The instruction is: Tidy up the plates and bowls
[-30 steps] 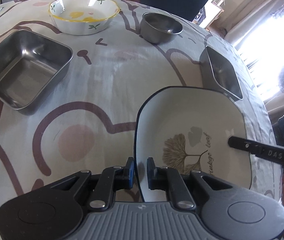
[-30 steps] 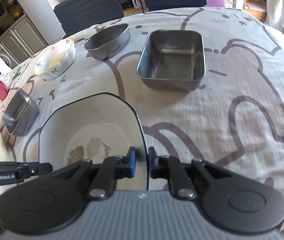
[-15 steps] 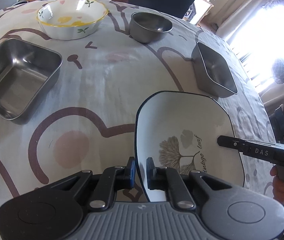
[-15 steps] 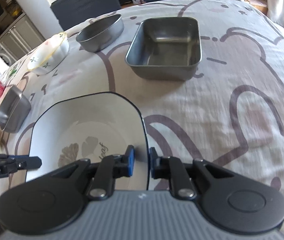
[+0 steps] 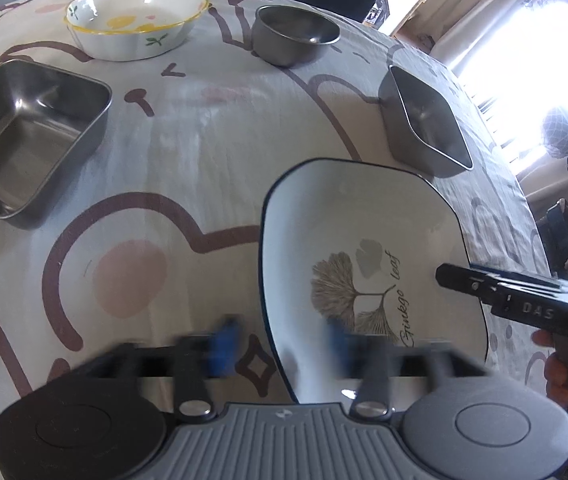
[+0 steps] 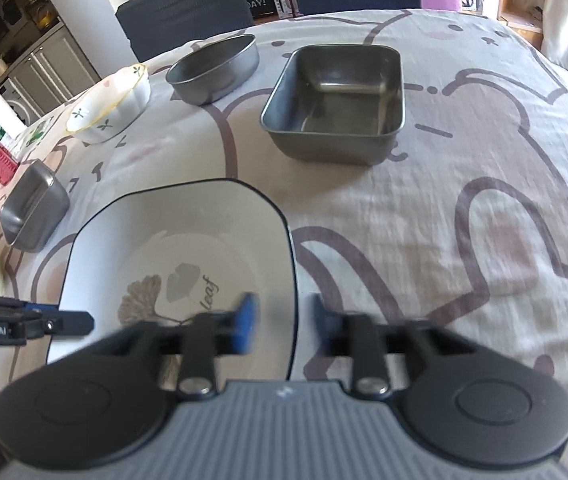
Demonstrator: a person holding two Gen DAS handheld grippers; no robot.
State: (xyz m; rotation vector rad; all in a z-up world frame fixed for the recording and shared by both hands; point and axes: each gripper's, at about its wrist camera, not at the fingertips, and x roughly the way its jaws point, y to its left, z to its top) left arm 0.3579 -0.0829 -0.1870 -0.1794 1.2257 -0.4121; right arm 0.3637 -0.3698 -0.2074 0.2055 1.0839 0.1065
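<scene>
A white ceramic plate [image 5: 363, 232], squarish with rounded corners and a thin dark rim line, is seen lying flat on the tablecloth [image 5: 188, 152], a soft, slightly creased fabric printed with brown outlines and pale pink patches. A grey ginkgo-leaf motif and cursive lettering are glazed into its shallow well.

The left gripper [image 5: 280, 344] is positioned at the plate's left edge with its jaws opening; the blue pads [image 5: 222, 342] are blurred and stand on either side of the rim without pressing on it. The right gripper [image 6: 282, 320] is placed at the opposite edge, its jaws likewise opening, with the rim line between its blue-tipped fingers [image 6: 246, 316] and clear of both. In the left wrist view the right gripper is also seen as a matte black bar reaching over the plate, a hand [image 5: 563, 368] behind it.

Farther out, four other vessels are set well apart on the cloth: a glossy scalloped ceramic bowl [image 5: 136, 20] with a yellow rim and small leaf sprigs, a round brushed-steel bowl [image 5: 291, 36] with straight walls, a rectangular stainless-steel tray [image 6: 335, 100] with rounded corners, and a smaller square stainless-steel container [image 5: 24, 136] with a dull reflective floor. Dark upholstered chairs [image 6: 188, 8] are ranged at the far side.
</scene>
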